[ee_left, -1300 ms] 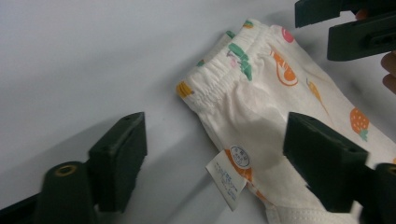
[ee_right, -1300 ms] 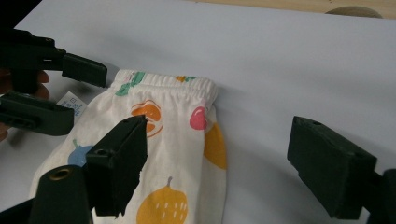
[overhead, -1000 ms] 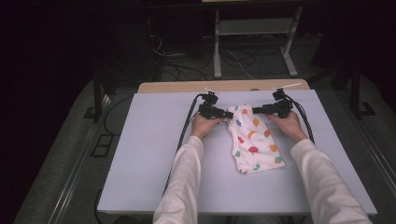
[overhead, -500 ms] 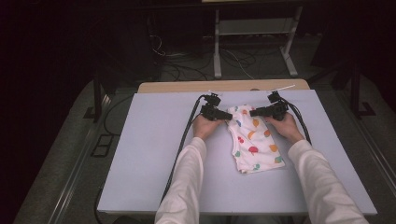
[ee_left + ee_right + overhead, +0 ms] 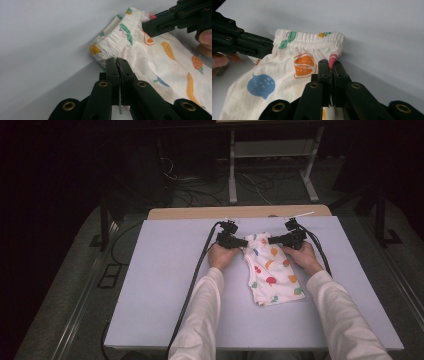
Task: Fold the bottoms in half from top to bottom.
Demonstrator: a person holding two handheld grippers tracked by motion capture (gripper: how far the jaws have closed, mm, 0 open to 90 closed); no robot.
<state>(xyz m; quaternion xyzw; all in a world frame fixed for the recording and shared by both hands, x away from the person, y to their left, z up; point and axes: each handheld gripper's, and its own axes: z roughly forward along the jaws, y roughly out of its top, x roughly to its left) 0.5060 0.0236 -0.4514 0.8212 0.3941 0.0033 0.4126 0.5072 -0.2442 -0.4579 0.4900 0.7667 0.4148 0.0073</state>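
I have the small printed shorts (image 5: 272,272) lying flat on the table (image 5: 165,285), toward its far edge and a little right of centre, waistband pointing away from me and legs pointing back toward me; my left gripper (image 5: 243,242) sits at the left end of that waistband and my right gripper (image 5: 272,240) at its right end, the two facing each other across the garment; in the left gripper view the jaws of the left gripper (image 5: 117,62) are pressed together just below the gathered elastic waistband (image 5: 117,37), with a thin edge of cloth showing between them, so I judge it clamped on the fabric; in the right gripper view the right gripper (image 5: 331,65) is likewise closed tight beside the waistband corner, next to the orange-slice print (image 5: 305,65), pinching the side seam; the garment looks like thin cotton jersey, very light and entirely limp, so I expect it to sag and fold wherever it is unsupported and to drag rather than slide cleanly on the table; the elastic band is the thickest, firmest part, and the two corners beside it are the sensible places to hold, since a pinch on single-layer cloth lower down could slip or stretch the print; nothing here is fragile, but pulling unevenly would skew the waistband.
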